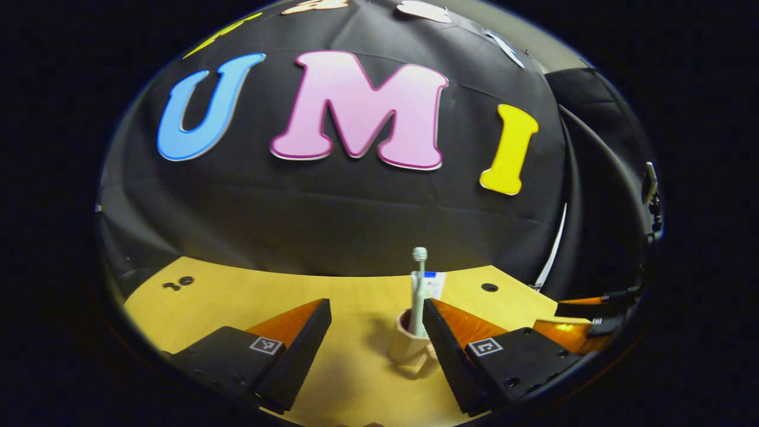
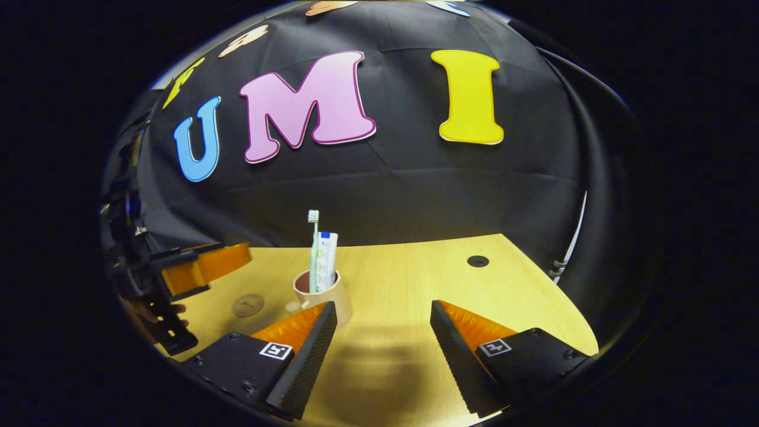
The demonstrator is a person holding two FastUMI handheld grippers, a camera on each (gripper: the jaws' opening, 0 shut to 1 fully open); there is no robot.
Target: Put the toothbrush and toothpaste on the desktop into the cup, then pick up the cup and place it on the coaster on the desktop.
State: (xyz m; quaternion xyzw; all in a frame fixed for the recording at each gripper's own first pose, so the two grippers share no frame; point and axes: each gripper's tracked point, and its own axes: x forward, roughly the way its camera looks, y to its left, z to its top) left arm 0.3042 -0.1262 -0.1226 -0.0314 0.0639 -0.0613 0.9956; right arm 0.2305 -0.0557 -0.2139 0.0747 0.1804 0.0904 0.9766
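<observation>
A beige cup (image 1: 408, 347) with a handle stands upright on the wooden desktop (image 1: 356, 379). A toothbrush (image 1: 420, 279) and a toothpaste tube (image 1: 433, 284) stick up out of it. My left gripper (image 1: 375, 308) is open; the cup sits just ahead of it, partly hidden by its right-hand finger. In the right gripper view the cup (image 2: 325, 296), with the toothbrush (image 2: 313, 243) and the toothpaste (image 2: 327, 258) inside, stands just beyond the left-hand finger of my open right gripper (image 2: 383, 311). A round brown coaster (image 2: 247, 305) lies flat left of the cup.
The right gripper (image 1: 593, 317) shows at the right edge of the left gripper view. The left gripper (image 2: 198, 270) and the hand (image 2: 172, 311) holding it hover over the coaster's side of the desk. Round holes (image 1: 490, 287) (image 2: 478, 260) mark the desktop's back.
</observation>
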